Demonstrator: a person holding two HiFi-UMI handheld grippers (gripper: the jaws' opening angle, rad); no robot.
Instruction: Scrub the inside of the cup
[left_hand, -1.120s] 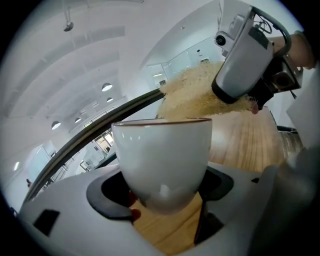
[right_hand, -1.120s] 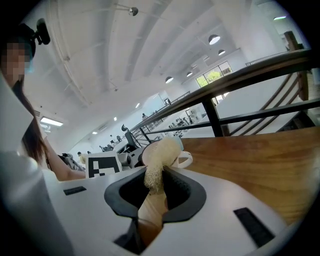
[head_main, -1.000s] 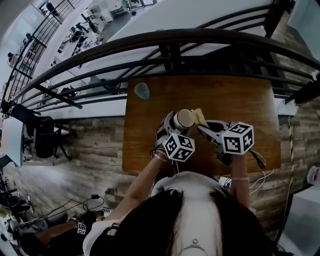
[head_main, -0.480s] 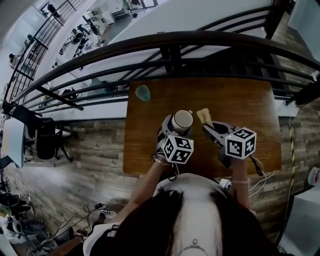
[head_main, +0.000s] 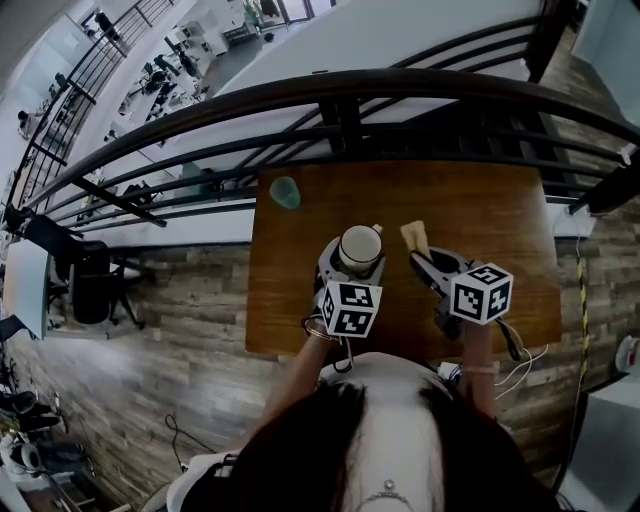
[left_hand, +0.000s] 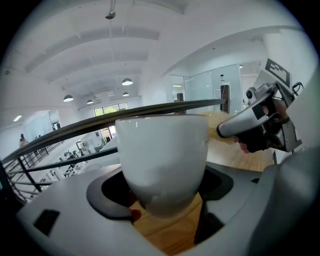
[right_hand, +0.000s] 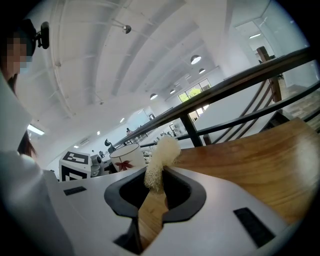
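My left gripper (head_main: 345, 275) is shut on a white cup (head_main: 360, 245), which it holds upright over the wooden table (head_main: 490, 205) with the mouth facing up. The left gripper view shows the cup (left_hand: 162, 160) filling the space between the jaws. My right gripper (head_main: 425, 255) is shut on a pale fibrous scrubber (head_main: 413, 236), a little to the right of the cup and apart from it. In the right gripper view the scrubber (right_hand: 160, 160) sticks up between the jaws, with the cup (right_hand: 125, 157) and its red leaf print beyond on the left.
A small teal object (head_main: 285, 192) lies at the table's far left corner. A dark metal railing (head_main: 400, 90) runs just beyond the table's far edge, above an open hall below. Cables (head_main: 525, 350) hang off the near right edge.
The cup has rolled from lying tilted toward the scrubber to upright. The scrubber, which was at the cup's mouth, has drawn off to the right and now stands apart from it.
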